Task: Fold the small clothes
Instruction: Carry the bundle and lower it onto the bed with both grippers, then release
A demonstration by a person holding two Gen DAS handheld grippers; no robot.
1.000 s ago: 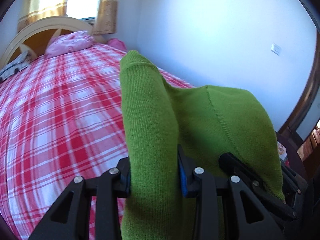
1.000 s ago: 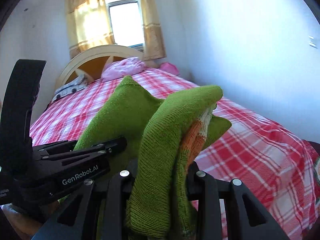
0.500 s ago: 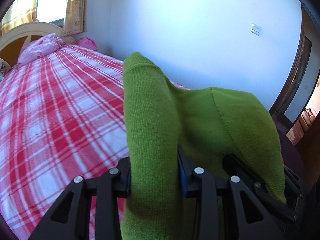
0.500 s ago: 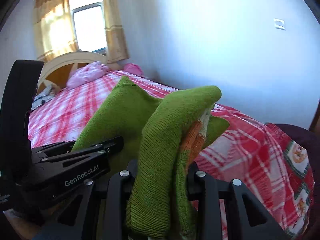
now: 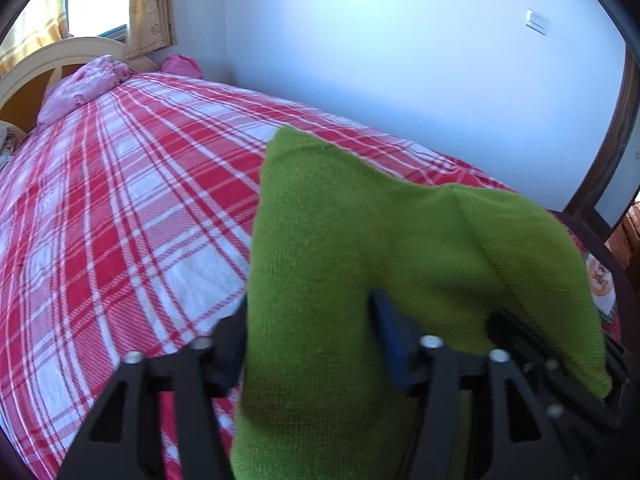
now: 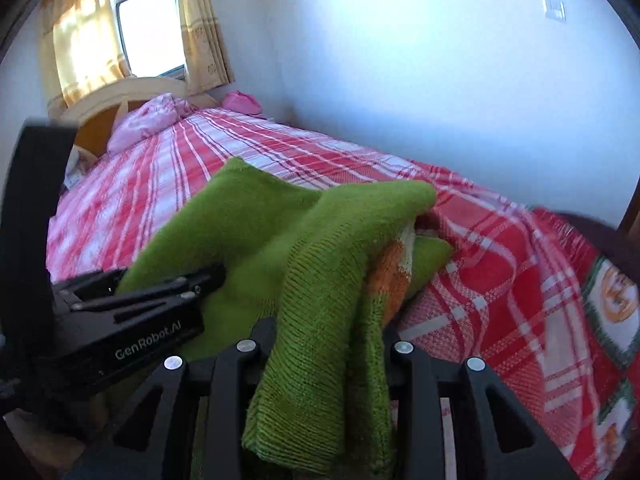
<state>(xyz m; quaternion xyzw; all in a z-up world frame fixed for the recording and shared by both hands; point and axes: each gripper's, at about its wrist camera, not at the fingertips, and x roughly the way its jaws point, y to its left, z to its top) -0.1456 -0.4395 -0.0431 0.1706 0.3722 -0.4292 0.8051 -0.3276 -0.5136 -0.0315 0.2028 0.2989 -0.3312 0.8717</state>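
Observation:
A small green knit garment with an orange and white band hangs bunched between both grippers, just above the red and white checked bed. My left gripper has its jaws opening. One fold of the garment still lies between them, and the blue pad shows bare beside the cloth. My right gripper is shut on the other bunched edge of the green garment. The left gripper shows from the side in the right wrist view, close on the left.
A pink bundle of bedding lies by the cream headboard, under a curtained window. A pale wall runs along the bed's far side. A dark door frame stands at the right. A patterned blanket covers the bed's foot.
Both grippers have come down toward the bed with the garment. The left jaws have spread wider around their fold. The right grip is unchanged.

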